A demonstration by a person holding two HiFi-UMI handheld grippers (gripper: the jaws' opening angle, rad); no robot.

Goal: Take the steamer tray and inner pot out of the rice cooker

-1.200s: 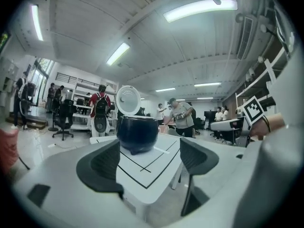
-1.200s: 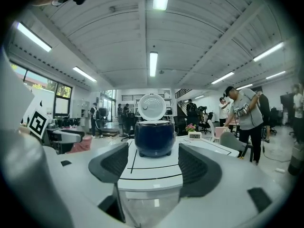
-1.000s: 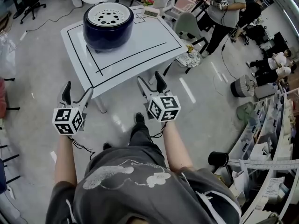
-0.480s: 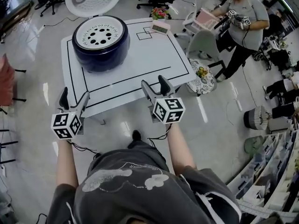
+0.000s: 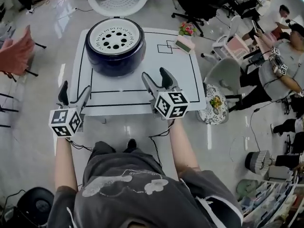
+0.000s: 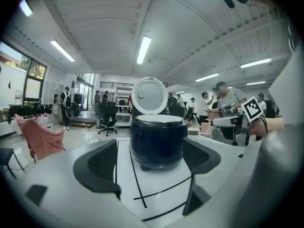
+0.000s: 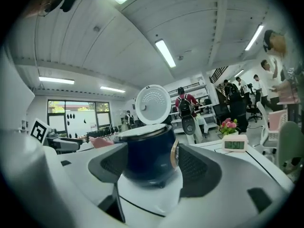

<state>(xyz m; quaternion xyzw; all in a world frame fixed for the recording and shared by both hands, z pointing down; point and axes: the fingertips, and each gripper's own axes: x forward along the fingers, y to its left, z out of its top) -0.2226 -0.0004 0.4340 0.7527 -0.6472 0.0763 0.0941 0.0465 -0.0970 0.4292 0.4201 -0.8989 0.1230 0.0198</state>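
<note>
A: That cooker [image 5: 115, 56], dark blue shell, glossy, catching the light!
B: And the tray [image 5: 115, 36] on top: white, holed, matt, plastic by the look.
A: The surface [image 5: 142, 87] under it, smooth dull white with black lines.
B: Shine's on the floor [image 5: 28, 141], polished, mirroring the lamps.
A: Now the left tongs [image 5: 75, 90] and right tongs [image 5: 154, 75]: smooth white plastic shells, matt black pads [image 6: 102, 163] with a fine ribbed grain.
B: Grey shirt [image 5: 133, 189], soft cloth.

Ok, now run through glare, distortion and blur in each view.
Head view: bright streaks of glare on the floor; the rice cooker is sharp. Left gripper view: fisheye bend, dark corners, the left gripper close up is soft. Right gripper view: same fisheye, scene tilted, ceiling lights blown white.
</note>
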